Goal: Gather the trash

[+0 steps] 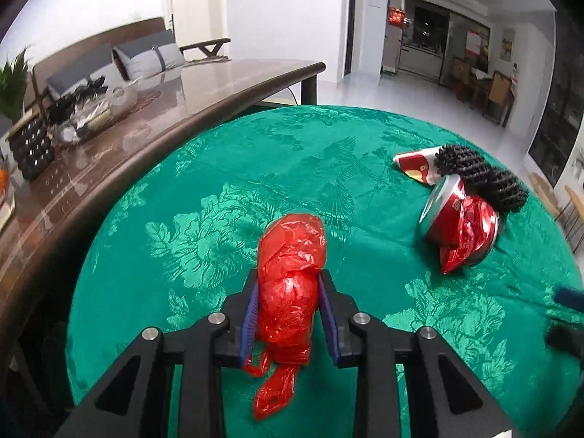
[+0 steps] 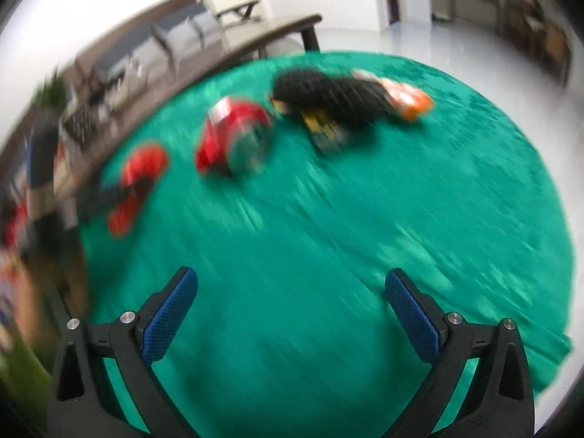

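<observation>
A: Which item is in hand?

B: The crumpled red plastic bag (image 1: 290, 288), pinched between the blue pads of the left gripper (image 1: 290, 310). Its knotted tail hangs below the jaws, over the green tablecloth (image 1: 182, 182). Whether the bag still touches the cloth cannot be told.

A: And relative to the bag, what else remains?

B: To its right, well apart, lies a crushed red can (image 1: 456, 222) with a red wrapper (image 1: 460, 252) draped across it. Just behind the can sits a black knobbly object (image 1: 481, 179), and beyond that a red-and-white packet (image 1: 416, 166). The right view, blurred, adds a dark yellow-marked packet (image 2: 325, 127) and an orange wrapper (image 2: 408, 100) near the same cluster.

A: The right gripper?

B: The right gripper (image 2: 292, 310) is spread wide over bare cloth — nothing between its pads.

A: The step, then?

B: Judged as the pick-up of the first piece, grip made. The next move calls for a carry to a bin — none is visible — while the free gripper heads for the can cluster. The thin film may slip; a firm squeeze is advisable.
</observation>
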The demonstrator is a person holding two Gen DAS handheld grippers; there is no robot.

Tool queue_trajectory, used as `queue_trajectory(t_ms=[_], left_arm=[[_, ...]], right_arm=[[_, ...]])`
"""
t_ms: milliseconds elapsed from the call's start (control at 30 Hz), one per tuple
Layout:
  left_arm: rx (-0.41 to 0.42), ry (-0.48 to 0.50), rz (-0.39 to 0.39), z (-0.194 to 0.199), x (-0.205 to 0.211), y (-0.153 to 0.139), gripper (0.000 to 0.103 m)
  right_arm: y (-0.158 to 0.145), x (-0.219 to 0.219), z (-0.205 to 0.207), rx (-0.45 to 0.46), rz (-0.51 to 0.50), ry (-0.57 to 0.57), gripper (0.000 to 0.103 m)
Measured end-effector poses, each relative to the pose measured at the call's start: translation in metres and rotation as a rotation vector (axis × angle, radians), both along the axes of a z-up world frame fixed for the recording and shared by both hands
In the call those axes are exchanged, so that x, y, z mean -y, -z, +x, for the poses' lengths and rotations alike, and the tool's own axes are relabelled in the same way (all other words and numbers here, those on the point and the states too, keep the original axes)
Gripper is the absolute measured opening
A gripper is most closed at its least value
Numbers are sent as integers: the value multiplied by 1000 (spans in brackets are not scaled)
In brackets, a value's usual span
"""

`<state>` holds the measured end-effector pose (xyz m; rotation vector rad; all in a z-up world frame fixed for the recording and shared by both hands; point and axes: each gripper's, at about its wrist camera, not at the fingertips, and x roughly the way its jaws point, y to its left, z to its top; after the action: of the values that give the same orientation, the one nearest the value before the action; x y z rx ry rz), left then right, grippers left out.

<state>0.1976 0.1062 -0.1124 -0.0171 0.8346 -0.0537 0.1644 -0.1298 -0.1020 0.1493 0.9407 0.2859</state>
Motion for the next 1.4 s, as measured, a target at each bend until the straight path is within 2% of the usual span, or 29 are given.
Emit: queue_trajectory(t_ms=[133, 300, 367, 400, 433, 467, 533, 600, 667, 800, 900, 1033, 1100, 1133, 1167, 1200, 1233, 1333, 1400], left_arm=[[1, -20, -39, 1, -9, 3, 31], [0, -22, -51, 1, -8, 2, 31], [2, -16, -43, 0, -7, 2, 31], [2, -13, -38, 0, -6, 2, 31], [2, -10, -35, 0, -5, 2, 31], [2, -6, -33, 0, -5, 2, 31], [-1, 3, -36, 0, -4, 2, 31], [-4, 16, -35, -2, 0, 1, 31], [-9, 33, -39, -3, 4, 1, 31], [-40, 104, -103, -16, 19, -2, 31], [-67, 147, -143, -35, 37, -1, 31], [-61, 183, -134, -65, 61, -1, 32], [-43, 169, -118, -75, 68, -1, 35], [-38, 162, -107, -77, 70, 0, 41], [-44, 159, -92, -77, 73, 2, 49], [-65, 162, -79, -76, 76, 5, 68], [-86, 160, -68, -75, 79, 10, 78], [-92, 153, 4, -76, 87, 17, 79], [-93, 149, 19, -76, 89, 17, 81]], right_arm=[[-12, -39, 49, 44, 53, 83, 102], [1, -74, 95, 25, 7, 225, 102], [6, -83, 106, 23, -46, 266, 100], [9, -85, 109, 18, -75, 274, 97], [12, -85, 112, 5, -104, 275, 83], [14, -81, 112, -6, -110, 271, 65], [15, -71, 105, 0, -107, 260, 66], [11, -61, 92, 35, -90, 211, 66], [6, -57, 72, 73, -80, 101, 66], [-1, -48, 10, 149, -165, -148, 66], [0, -29, -33, 158, -217, -248, 66], [12, -3, -58, 164, -247, -290, 66], [19, 2, -56, 148, -226, -276, 67], [21, 6, -54, 139, -214, -265, 69], [25, 9, -52, 126, -210, -258, 78], [28, 10, -50, 110, -214, -249, 82], [29, 11, -49, 105, -214, -243, 84], [29, 12, -52, 100, -219, -226, 86], [30, 10, -53, 99, -244, -229, 88]])
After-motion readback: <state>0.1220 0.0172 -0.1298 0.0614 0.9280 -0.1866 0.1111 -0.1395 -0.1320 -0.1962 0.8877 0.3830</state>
